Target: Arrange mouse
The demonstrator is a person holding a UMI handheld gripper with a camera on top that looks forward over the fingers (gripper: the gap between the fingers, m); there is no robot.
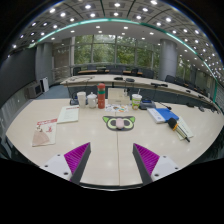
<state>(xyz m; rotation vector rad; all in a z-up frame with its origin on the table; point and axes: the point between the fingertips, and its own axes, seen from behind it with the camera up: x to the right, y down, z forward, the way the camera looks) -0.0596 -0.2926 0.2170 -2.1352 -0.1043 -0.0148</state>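
A small light-coloured mouse (120, 124) lies on a dark mat with a green rim (108, 121), in the middle of the pale table (110, 145) and well beyond my fingers. My gripper (112, 165) is open above the table's near part. Its two purple pads (76, 156) stand wide apart with only bare tabletop between them. Nothing is held.
Behind the mat stand white cups (82, 98), a red can (101, 96) and another cup (136, 100). Papers (44, 132) and a sheet (68, 114) lie to the left. A blue-and-white item (163, 114) and a pen-like object (181, 128) lie to the right.
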